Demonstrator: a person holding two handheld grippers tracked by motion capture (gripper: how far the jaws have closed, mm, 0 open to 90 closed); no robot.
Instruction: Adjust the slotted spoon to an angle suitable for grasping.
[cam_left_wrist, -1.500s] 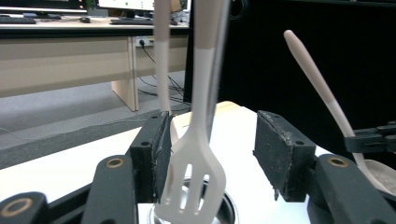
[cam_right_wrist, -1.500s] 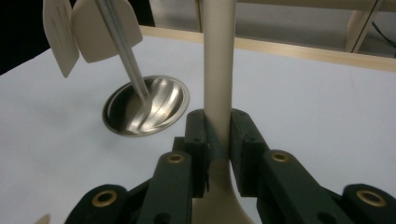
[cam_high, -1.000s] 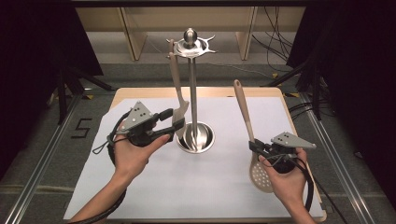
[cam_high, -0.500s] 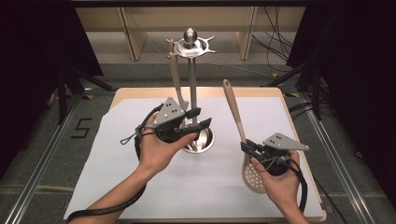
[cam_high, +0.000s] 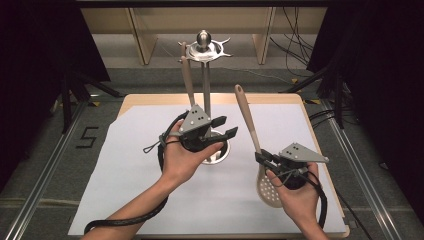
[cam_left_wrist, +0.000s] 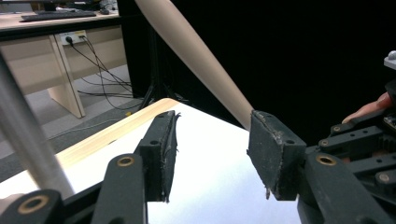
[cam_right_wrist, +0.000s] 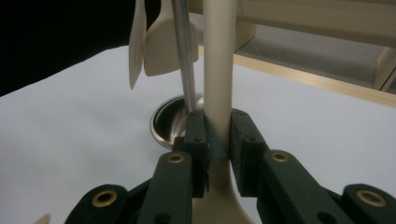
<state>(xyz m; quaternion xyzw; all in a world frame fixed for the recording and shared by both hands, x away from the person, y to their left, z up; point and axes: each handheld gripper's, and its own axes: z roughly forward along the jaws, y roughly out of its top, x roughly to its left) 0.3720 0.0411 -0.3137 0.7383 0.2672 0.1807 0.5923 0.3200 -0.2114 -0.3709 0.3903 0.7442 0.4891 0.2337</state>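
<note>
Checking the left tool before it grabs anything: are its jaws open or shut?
Open. In the left gripper view, the left gripper shows bare white table cover between its two pads, nothing clamped.

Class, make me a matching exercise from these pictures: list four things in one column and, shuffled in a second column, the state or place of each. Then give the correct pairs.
Things
1. left gripper
2. right gripper
3. spatula
4. metal stand

States
A. hangs from a hook at the top of the stand
B. stands upright on the white sheet, round base down
C. fingers apart, holding nothing
D. fingers shut on the slotted spoon handle

Pairs: 1-C, 2-D, 3-A, 4-B
</note>
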